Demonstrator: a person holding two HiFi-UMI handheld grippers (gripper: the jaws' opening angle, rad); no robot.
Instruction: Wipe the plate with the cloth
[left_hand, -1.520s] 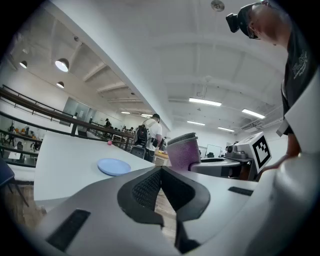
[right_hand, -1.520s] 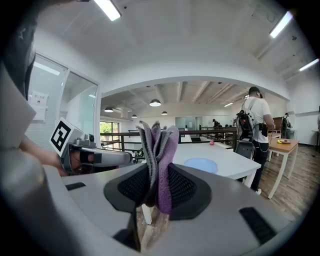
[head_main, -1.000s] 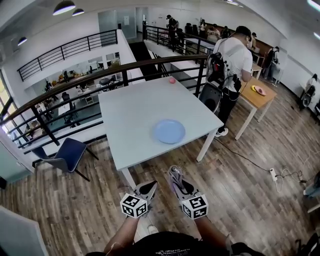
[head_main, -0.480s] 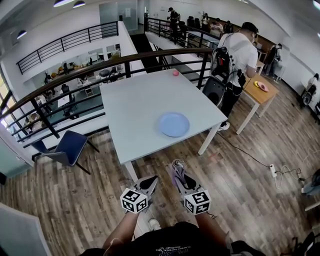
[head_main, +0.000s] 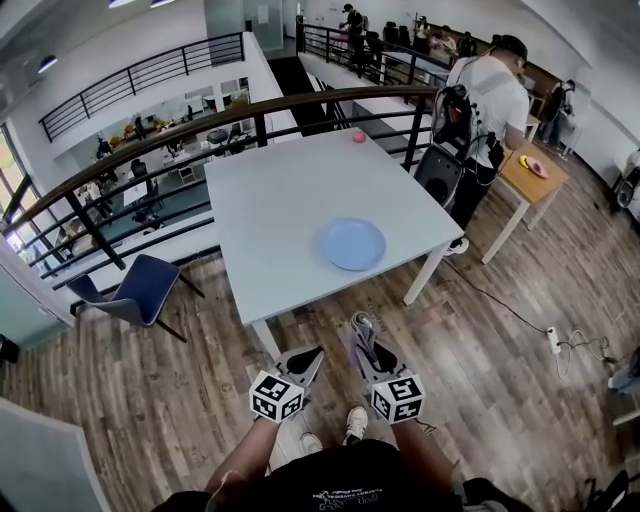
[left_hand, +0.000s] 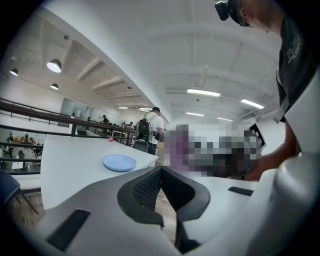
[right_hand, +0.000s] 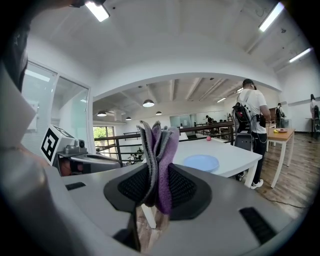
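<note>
Left tongs (head_main: 312, 353) closed, jaws pressed together, nothing between. Right tongs (head_main: 360, 322) clamped on folded purple-and-grey cloth (right_hand: 159, 150), cloth sticking up past the jaw tips. Both held low over wood floor (head_main: 500, 340), side by side, marker cubes toward the body, tips pointing to 12 o'clock. Light blue plate (head_main: 352, 244) flat on white table (head_main: 280, 200), at 12 o'clock from the tongs, well apart from them, near the table's 5 o'clock corner. Small pink thing (head_main: 358, 137) near the table's far edge, 12 o'clock from the plate. Dark railing (head_main: 180, 130) just beyond the table. Blue chair (head_main: 135, 298) on the floor at 8 o'clock of the table. Person with backpack (head_main: 485, 105) standing at 2 o'clock of the table.
</note>
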